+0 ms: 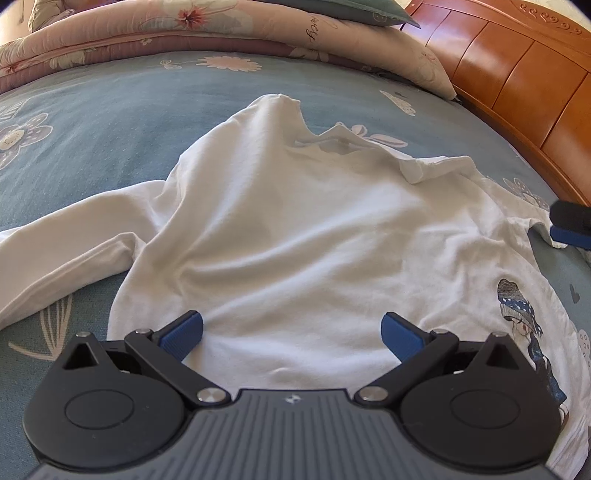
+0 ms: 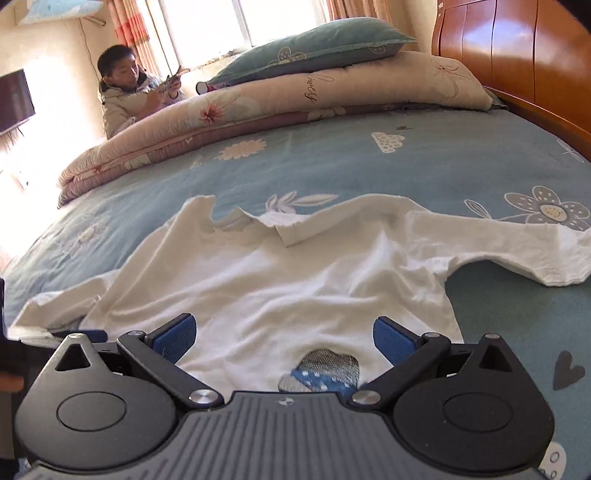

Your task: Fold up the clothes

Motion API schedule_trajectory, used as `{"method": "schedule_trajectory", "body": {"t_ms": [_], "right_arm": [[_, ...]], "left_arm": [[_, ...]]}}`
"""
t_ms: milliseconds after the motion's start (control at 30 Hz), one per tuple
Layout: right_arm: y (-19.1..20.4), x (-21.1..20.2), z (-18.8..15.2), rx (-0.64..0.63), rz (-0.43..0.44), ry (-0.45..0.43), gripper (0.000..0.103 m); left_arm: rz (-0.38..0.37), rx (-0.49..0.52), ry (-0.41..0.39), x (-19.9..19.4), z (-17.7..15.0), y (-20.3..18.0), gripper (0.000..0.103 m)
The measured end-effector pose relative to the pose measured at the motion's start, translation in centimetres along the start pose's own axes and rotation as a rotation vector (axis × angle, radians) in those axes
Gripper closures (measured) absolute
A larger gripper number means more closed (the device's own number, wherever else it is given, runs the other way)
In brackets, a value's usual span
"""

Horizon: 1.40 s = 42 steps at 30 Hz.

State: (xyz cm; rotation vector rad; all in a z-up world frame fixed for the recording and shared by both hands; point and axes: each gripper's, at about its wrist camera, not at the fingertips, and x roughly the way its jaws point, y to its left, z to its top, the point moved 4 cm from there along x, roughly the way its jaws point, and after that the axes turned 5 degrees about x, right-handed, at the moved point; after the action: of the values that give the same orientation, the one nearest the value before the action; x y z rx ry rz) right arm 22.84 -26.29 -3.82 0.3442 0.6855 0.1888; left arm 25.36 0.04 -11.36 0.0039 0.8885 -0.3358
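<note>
Left gripper spread wide above the white shirt, which lies rumpled on the blue bedsheet. Right gripper equally agape; its body cuts off the shirt's printed figure, and the hem is hidden.

Strong daylight pours through the window in the right wrist view, blowing out the panes and the wall at far left. The wooden headboard shows bright glare. The white shirt is evenly lit with soft fold shadows. Both views are sharp but bend strongly at the edges, with dark corners.
</note>
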Motion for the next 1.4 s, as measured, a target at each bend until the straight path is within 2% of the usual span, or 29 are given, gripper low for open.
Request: {"method": "schedule_trajectory", "body": {"t_ms": [100, 233, 267, 300, 333, 433, 500, 600, 700, 800, 867, 933, 1033, 1067, 1133, 1167, 1267, 1300, 1333, 1367, 1400], "right_arm": [[-0.7, 3.8, 2.3, 0.036, 0.031, 0.054, 0.0], [-3.7, 9.3, 2.7, 0.056, -0.059, 0.147, 0.0], [-4.8, 10.4, 2.6, 0.048, -0.126, 0.163, 0.0], [-5.8, 10.9, 2.8, 0.027, -0.169, 0.147, 0.0], [-6.5, 11.0, 3.1, 0.01, -0.175, 0.118, 0.0], [-9.5, 11.9, 4.8, 0.0, -0.335, 0.085, 0.0], [-11.2, 12.0, 5.8, 0.071, -0.302, 0.067, 0.0], [-11.5, 10.6, 6.6, 0.152, -0.232, 0.071, 0.0], [-10.9, 7.7, 6.6, 0.178, -0.137, 0.036, 0.0], [-11.2, 5.0, 5.8, 0.189, -0.114, 0.013, 0.0], [-12.3, 4.2, 4.8, 0.219, -0.113, 0.034, 0.0], [-13.8, 4.0, 3.9, 0.263, -0.119, 0.056, 0.007], [-15.8, 4.2, 3.0, 0.35, -0.107, 0.046, 0.026], [-16.1, 4.4, 2.9, 0.351, -0.106, 0.034, 0.032], [-16.4, 4.7, 3.0, 0.332, -0.118, 0.015, 0.037], [-16.3, 4.9, 3.1, 0.302, -0.163, 0.01, 0.038], [-16.0, 4.8, 3.4, 0.262, -0.331, 0.006, 0.038], [-15.6, 4.4, 3.3, 0.259, -0.353, 0.003, 0.035], [-14.9, 4.0, 3.2, 0.249, -0.349, -0.003, 0.032], [-14.0, 3.5, 3.1, 0.235, -0.322, -0.01, 0.024], [-13.1, 3.1, 2.9, 0.224, -0.29, -0.013, 0.021]], "left_arm": [[-0.017, -0.007, -0.002, 0.0, 0.1, 0.3, 0.001], [-0.039, -0.018, -0.005, 0.0, 0.3, 0.7, 0.001], [-0.043, -0.022, -0.006, 0.0, 0.3, 0.8, 0.001], [-0.045, -0.026, -0.007, 0.1, 0.4, 0.9, 0.001], [-0.046, -0.029, -0.008, 0.1, 0.4, 0.9, 0.001], [-0.04, -0.018, -0.011, 0.3, 0.4, 0.8, 0.001], [-0.032, -0.006, -0.013, 0.4, 0.4, 0.7, 0.001], [-0.026, 0.003, -0.014, 0.5, 0.4, 0.6, 0.001], [-0.022, 0.009, -0.015, 0.5, 0.4, 0.6, 0.001], [-0.019, 0.01, -0.016, 0.5, 0.4, 0.6, 0.001], [-0.016, 0.013, -0.017, 0.5, 0.3, 0.5, 0.001], [-0.012, 0.019, -0.018, 0.5, 0.3, 0.4, 0.001], [-0.005, 0.03, -0.018, 0.5, 0.2, 0.3, 0.001], [-0.004, 0.032, -0.019, 0.6, 0.2, 0.3, 0.001], [-0.003, 0.035, -0.02, 0.6, 0.2, 0.3, 0.001], [-0.004, 0.034, -0.02, 0.6, 0.3, 0.3, 0.001], [-0.009, 0.027, -0.02, 0.5, 0.3, 0.4, 0.001], [-0.01, 0.026, -0.021, 0.5, 0.3, 0.4, 0.001], [-0.01, 0.027, -0.02, 0.5, 0.3, 0.4, 0.001], [-0.009, 0.028, -0.02, 0.5, 0.3, 0.4, 0.001], [-0.007, 0.029, -0.02, 0.5, 0.3, 0.4, 0.001]]}}
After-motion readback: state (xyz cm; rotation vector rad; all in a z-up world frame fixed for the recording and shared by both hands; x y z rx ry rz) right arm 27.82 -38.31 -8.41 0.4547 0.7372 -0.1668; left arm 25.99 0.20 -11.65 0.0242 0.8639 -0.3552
